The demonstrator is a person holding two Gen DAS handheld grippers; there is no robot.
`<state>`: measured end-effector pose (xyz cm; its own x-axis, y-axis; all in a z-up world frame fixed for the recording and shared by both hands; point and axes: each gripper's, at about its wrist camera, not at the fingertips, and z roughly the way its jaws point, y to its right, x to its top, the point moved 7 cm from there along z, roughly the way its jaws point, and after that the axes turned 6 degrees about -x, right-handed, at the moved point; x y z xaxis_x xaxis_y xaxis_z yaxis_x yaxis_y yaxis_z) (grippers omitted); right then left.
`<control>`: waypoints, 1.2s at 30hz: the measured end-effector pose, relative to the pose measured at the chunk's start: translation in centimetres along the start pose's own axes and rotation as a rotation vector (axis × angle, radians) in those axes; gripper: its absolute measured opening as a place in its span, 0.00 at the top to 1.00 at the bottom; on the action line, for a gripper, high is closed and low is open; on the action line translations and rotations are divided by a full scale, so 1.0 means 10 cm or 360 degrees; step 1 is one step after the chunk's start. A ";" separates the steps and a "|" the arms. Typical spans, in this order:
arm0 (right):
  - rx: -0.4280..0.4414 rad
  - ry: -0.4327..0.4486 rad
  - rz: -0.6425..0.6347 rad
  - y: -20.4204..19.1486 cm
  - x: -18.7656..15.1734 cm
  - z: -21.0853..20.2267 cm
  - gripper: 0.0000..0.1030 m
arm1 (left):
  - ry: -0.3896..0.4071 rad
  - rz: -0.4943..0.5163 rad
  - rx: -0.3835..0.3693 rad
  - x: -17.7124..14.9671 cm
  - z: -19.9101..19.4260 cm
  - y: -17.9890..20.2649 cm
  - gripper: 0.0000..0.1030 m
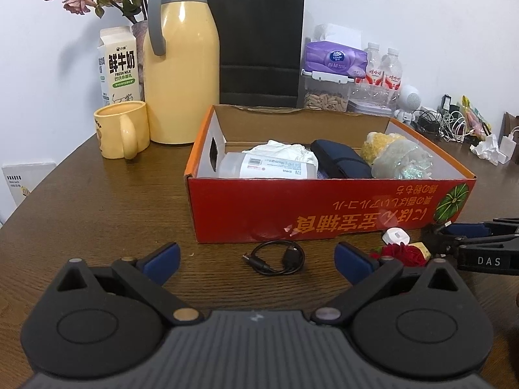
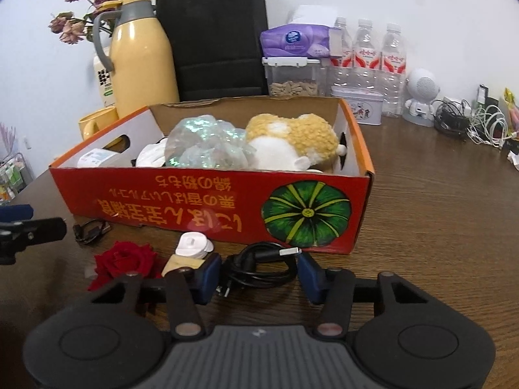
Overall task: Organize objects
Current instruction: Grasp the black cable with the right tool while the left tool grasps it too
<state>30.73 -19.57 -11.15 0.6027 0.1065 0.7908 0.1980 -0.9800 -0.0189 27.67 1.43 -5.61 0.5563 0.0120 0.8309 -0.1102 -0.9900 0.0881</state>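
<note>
A: Right gripper (image 2: 258, 274) half-spread around the coiled black USB cable (image 2: 259, 267), bottom centre, not pinching yet?

B: Yep. Light, floppy; grab the whole bundle. Left gripper (image 1: 258, 259) spread, empty.

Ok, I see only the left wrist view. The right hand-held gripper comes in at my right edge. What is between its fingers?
Observer: A coiled thick black cable with a silver plug lies between the pads of the right hand-held gripper. Whether they press on it, I cannot tell.
Operator: And the yellow thing at the right end of the red cardboard box?
Observer: It is a fluffy yellow and white plush toy, lying against the end wall of the box.
</note>
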 end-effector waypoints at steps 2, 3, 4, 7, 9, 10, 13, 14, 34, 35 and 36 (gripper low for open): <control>0.0002 0.0003 -0.0005 -0.01 0.00 -0.01 0.53 | -0.0005 0.0002 0.0006 0.00 0.01 -0.01 0.00; 0.0003 0.0007 -0.0006 -0.01 0.00 -0.01 0.54 | -0.0011 0.0002 0.0013 -0.01 0.02 -0.01 0.00; 0.0002 0.0012 -0.0007 -0.01 0.01 -0.02 0.54 | -0.0020 0.0001 0.0022 -0.01 0.04 -0.02 0.00; 0.0002 0.0036 -0.0015 -0.01 0.02 -0.06 0.54 | -0.0039 -0.0005 0.0053 -0.03 0.09 -0.05 0.00; 0.0002 0.0046 -0.0019 -0.02 0.03 -0.07 0.54 | -0.0057 -0.0003 0.0069 -0.04 0.13 -0.08 0.00; 0.0001 0.0050 -0.0021 -0.02 0.04 -0.08 0.54 | -0.0070 0.0000 0.0073 -0.05 0.16 -0.08 0.00; -0.0004 0.0071 -0.0032 -0.03 0.06 -0.11 0.54 | -0.0115 0.0034 0.0084 -0.06 0.26 -0.05 0.00; -0.0006 0.0080 -0.0037 -0.04 0.06 -0.12 0.54 | -0.0129 0.0053 0.0092 -0.07 0.29 -0.04 0.00; 0.0014 0.0161 -0.0092 -0.12 0.09 -0.25 0.54 | -0.0093 0.0051 0.0043 -0.04 0.31 0.14 0.57; 0.0013 0.0163 -0.0094 -0.12 0.09 -0.26 0.54 | -0.0084 0.0050 0.0046 -0.04 0.30 0.14 0.57; 0.0013 0.0166 -0.0097 -0.13 0.10 -0.26 0.54 | -0.0078 0.0050 0.0047 -0.03 0.29 0.14 0.57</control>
<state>29.04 -18.67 -8.77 0.5059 0.1473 0.8500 0.2385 -0.9708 0.0263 29.71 -0.33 -7.34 0.5926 -0.0251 0.8051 -0.1043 -0.9935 0.0458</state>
